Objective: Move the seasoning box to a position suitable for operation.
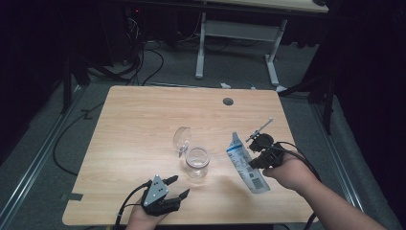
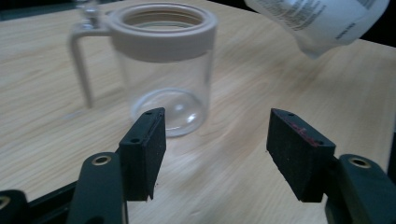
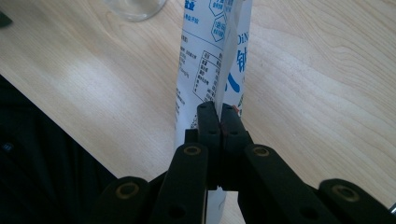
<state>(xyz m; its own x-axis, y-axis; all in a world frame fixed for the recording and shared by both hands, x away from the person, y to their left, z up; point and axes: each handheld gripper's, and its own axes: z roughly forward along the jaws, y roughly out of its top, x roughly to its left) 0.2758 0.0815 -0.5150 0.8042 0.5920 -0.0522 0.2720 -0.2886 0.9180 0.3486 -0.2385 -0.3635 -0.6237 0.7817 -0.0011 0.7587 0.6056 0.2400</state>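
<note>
A clear glass jar (image 1: 197, 162) stands upright near the table's middle, with its hinged lid (image 1: 182, 139) swung open behind it. In the left gripper view the jar (image 2: 163, 70) is just beyond my left gripper (image 2: 217, 154), whose jaws stand apart with nothing between them. From above, the left gripper (image 1: 178, 186) sits near the front edge, short of the jar. My right gripper (image 1: 253, 162) is shut on a white and blue printed packet (image 1: 246, 165), held off the table to the right of the jar. The pads (image 3: 208, 122) pinch the packet (image 3: 210, 60) at its edge.
The wooden table (image 1: 143, 120) has a round cable hole (image 1: 228, 101) near its far edge. Beyond it, a second desk's white legs (image 1: 200, 45) stand on grey carpet with cables. A corner of the packet (image 2: 322, 23) hangs at the top right of the left gripper view.
</note>
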